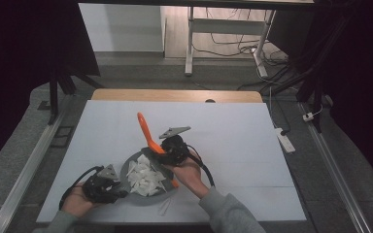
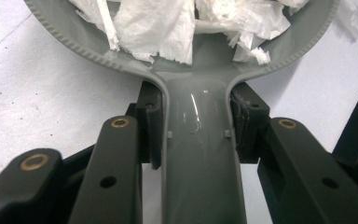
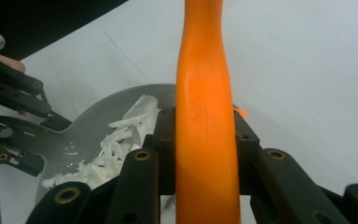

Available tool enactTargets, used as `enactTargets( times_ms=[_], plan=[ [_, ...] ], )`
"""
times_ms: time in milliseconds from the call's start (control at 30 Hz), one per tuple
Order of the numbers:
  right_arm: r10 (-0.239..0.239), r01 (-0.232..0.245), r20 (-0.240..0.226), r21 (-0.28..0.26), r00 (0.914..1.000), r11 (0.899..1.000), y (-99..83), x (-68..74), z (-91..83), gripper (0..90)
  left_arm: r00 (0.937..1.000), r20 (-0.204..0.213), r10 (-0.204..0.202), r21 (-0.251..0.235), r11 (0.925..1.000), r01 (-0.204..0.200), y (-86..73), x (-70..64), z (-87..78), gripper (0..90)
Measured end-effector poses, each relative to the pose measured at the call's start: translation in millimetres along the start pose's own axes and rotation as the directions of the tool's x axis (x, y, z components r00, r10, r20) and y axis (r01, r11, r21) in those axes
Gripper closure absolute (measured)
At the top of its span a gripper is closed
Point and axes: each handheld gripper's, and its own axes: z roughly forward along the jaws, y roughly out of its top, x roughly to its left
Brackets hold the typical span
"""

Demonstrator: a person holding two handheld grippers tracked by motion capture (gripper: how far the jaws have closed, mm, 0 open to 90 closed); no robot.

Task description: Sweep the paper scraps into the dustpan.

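Your left gripper (image 2: 193, 140) is clamped on the grey pan's handle (image 2: 198, 177), steadying the pan (image 1: 126, 170) on the table (image 1: 233, 126). Your right gripper (image 3: 205, 140) grips the orange spatula (image 3: 207, 154), angled to stir the torn paper (image 1: 144, 177).

The white table (image 1: 233, 141) has a wooden strip (image 1: 175, 95) along its far edge. A small white scrap (image 1: 164, 208) lies on the table near its front edge. On the grey floor to the right lies a white power strip (image 1: 285, 140). Beyond the table stand white desk legs (image 1: 190, 43) with cables (image 1: 233, 46) on the floor. A metal rail (image 1: 26, 170) runs down the left side.
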Motion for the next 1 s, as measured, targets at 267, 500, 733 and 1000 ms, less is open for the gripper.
enactTargets(
  times_ms=[267, 500, 733, 1000],
  plan=[
    [0.004, -0.004, 0.022, -0.019, 0.9998, 1.000, -9.9, -10.8, -23.2, 70.4, 0.9999, -0.009, -0.008, -0.006, 0.9999, 0.008, -1.7, 0.5, -0.7, 61.9],
    [0.027, -0.025, 0.042, -0.027, 0.9988, 0.999, -21.7, -22.8, -39.1, 70.5, 0.9993, -0.018, -0.032, -0.022, 0.9993, 0.031, -10.6, 6.4, -6.4, 62.0],
    [0.031, -0.030, 0.053, -0.021, 0.9981, 0.999, -34.6, -25.9, -53.2, 70.4, 0.9997, -0.007, -0.024, -0.046, 0.9987, 0.024, -25.7, 8.1, -19.5, 62.0],
    [0.051, -0.050, 0.064, -0.020, 0.9967, 0.999, -42.5, -31.1, -64.2, 70.5, 0.9990, 0.034, 0.027, -0.053, 0.9983, -0.025, -55.7, -6.7, -43.8, 62.0]
  ],
)
